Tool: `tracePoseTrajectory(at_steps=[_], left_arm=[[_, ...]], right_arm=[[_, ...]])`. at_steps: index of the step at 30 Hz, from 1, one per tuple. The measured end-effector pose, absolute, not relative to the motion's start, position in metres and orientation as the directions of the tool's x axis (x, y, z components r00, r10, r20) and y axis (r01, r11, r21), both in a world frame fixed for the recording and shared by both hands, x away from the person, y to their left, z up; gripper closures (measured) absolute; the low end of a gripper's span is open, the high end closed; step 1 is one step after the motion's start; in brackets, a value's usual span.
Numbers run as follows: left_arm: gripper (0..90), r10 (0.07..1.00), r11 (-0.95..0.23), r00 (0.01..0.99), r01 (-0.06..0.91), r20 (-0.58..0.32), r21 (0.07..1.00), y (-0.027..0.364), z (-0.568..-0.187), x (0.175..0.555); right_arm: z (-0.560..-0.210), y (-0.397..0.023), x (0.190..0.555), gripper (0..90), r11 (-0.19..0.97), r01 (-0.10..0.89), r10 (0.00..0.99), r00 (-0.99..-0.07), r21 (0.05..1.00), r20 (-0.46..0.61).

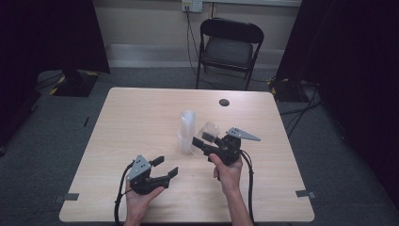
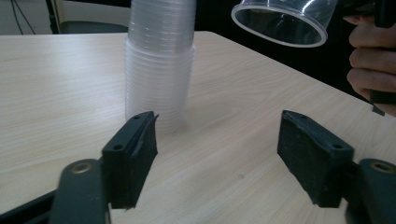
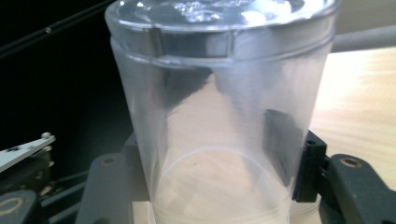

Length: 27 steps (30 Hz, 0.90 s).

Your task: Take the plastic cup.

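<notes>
From the high view, a stack of clear cups (image 1: 187, 129) stands upright near the middle of the light wooden surface (image 1: 136, 113). Just to its right, the right gripper (image 1: 203, 141) carries a single clear cup (image 1: 206, 135), tipped on its side and lifted off the wood, with the person's right hand (image 1: 227, 170) behind it. The left gripper (image 1: 164, 167) sits nearer the front edge, left of the stack and apart from it, its fingers spread with nothing between them. A small dark round disc (image 1: 224, 102) lies toward the far right of the surface, and a black folding chair (image 1: 229, 47) stands on the floor beyond the far edge, with cables trailing down the wall behind it.

In the left gripper view, the two fingers (image 2: 133, 149) stand wide over bare wood. The stack (image 2: 159, 60) rises straight ahead, between this gripper and the far edge. The held cup (image 2: 282, 21) hangs at upper right, its open mouth turned this way, beside the fingers of the right hand (image 2: 373, 60).

In the right gripper view, the cup (image 3: 219, 107) stands close before the lens, clamped at its sides by the fingers (image 3: 308, 165); its clear wall blocks most of what lies behind
</notes>
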<state>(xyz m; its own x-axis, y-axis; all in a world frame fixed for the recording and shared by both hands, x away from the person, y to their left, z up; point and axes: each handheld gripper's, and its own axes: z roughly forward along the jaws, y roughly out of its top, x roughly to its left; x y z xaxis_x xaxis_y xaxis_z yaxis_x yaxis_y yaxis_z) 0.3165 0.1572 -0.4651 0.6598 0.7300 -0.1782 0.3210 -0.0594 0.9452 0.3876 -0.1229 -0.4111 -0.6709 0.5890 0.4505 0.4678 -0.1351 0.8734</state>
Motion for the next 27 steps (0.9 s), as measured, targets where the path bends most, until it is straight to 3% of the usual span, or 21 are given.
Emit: tracePoseTrajectory(at_steps=[14, 27], left_arm=[[47.2, 0.694, -0.054, 0.711, 0.203, -0.109, 0.978, 0.142, -0.461, 0.320], [58.2, 0.652, -0.003, 0.746, 0.178, -0.133, 0.984, 0.129, -0.470, 0.322]], right_arm=[[-0.428, -0.123, 0.368, 42.2, -0.207, 0.581, 0.493, -0.633, 0.787, 0.597], [-0.442, -0.116, 0.359, 42.0, -0.209, 0.657, 0.427, -0.605, 0.724, 0.672]])
